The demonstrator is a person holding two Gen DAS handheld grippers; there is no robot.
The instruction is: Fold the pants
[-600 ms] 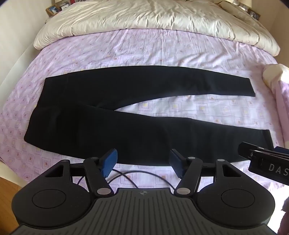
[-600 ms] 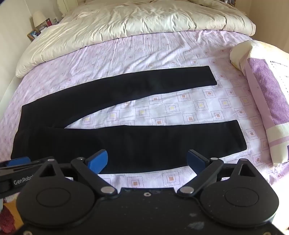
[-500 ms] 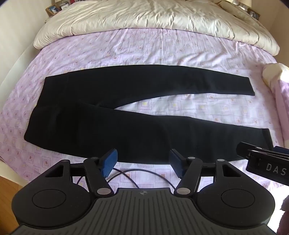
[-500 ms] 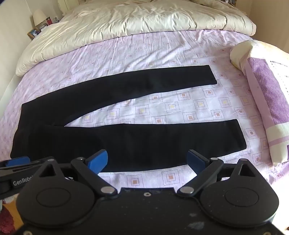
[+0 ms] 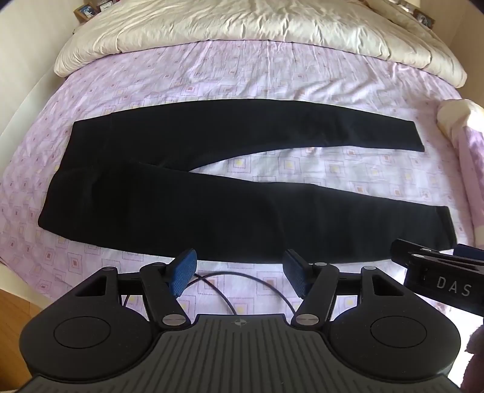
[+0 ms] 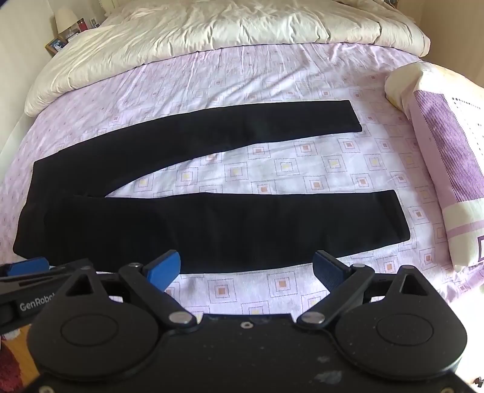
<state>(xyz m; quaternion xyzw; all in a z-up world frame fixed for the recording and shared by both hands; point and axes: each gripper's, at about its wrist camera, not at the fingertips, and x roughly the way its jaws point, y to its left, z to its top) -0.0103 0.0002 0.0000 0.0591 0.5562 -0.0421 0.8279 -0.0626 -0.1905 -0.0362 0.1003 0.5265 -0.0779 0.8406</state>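
Black pants [image 5: 187, 199] lie flat on the lilac patterned bed sheet [image 5: 242, 75], waistband at the left, both legs spread apart and running to the right. They also show in the right wrist view [image 6: 193, 223]. My left gripper [image 5: 239, 269] is open and empty, just in front of the near leg's edge. My right gripper [image 6: 246, 267] is open and empty, in front of the near leg further right. The right gripper's side shows at the right edge of the left wrist view [image 5: 438, 272]; the left gripper's side shows at the left edge of the right wrist view [image 6: 24, 284].
A cream duvet [image 5: 242, 27] is bunched at the far side of the bed. A purple and cream pillow [image 6: 438, 145] lies at the right. A thin black cable [image 5: 230, 290] lies on the sheet near the left gripper. Wooden floor [image 5: 12, 305] shows at the near left.
Both grippers have drifted slightly, so the pants sit a little lower in both views. Both grippers stay open and empty; the pants have not moved.
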